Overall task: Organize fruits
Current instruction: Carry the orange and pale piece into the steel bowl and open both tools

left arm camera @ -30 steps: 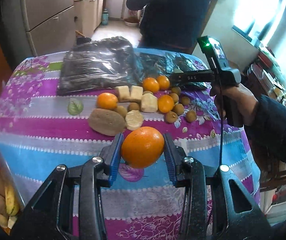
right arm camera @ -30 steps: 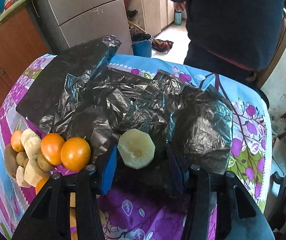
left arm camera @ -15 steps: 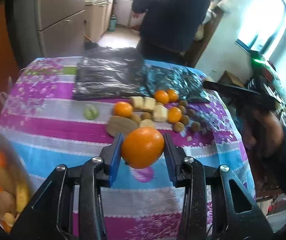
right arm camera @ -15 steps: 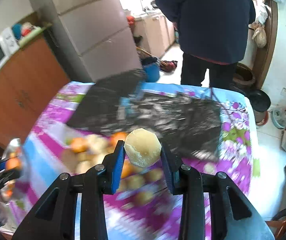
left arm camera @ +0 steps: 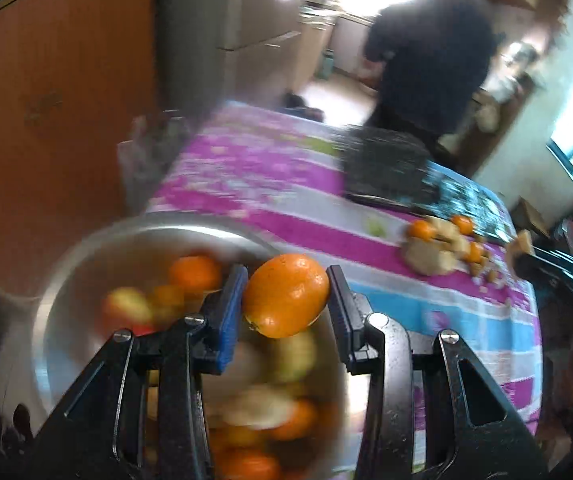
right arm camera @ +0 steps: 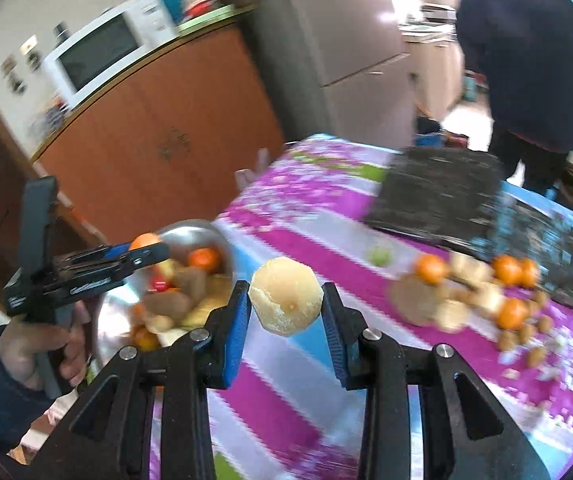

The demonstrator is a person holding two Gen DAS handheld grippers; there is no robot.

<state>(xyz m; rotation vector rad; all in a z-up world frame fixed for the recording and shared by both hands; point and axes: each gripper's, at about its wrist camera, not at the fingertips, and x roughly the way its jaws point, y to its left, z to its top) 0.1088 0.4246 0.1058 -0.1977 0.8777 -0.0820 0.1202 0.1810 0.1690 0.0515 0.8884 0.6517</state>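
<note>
In the left wrist view, the left gripper (left arm camera: 286, 294) is holding an orange (left arm camera: 286, 295) over the metal bowl (left arm camera: 86, 256), already holding several fruits; in the right wrist view, the right gripper (right arm camera: 285, 302) is gripping a peeled pale fruit (right arm camera: 285, 295) above the table (right arm camera: 286, 376), while a pile of fruit (right arm camera: 474, 296) is waiting, unsorted.

Home kitchen, microwave (right arm camera: 98, 50) on wooden cabinet (right arm camera: 166, 136), fridge (right arm camera: 350, 40)

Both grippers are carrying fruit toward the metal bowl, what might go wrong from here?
The bowl is already piled with fruit, so the orange may roll back out. It also sits near the table edge and a bump might tip it. The peeled fruit looks slippery and may slide from the right gripper.
</note>
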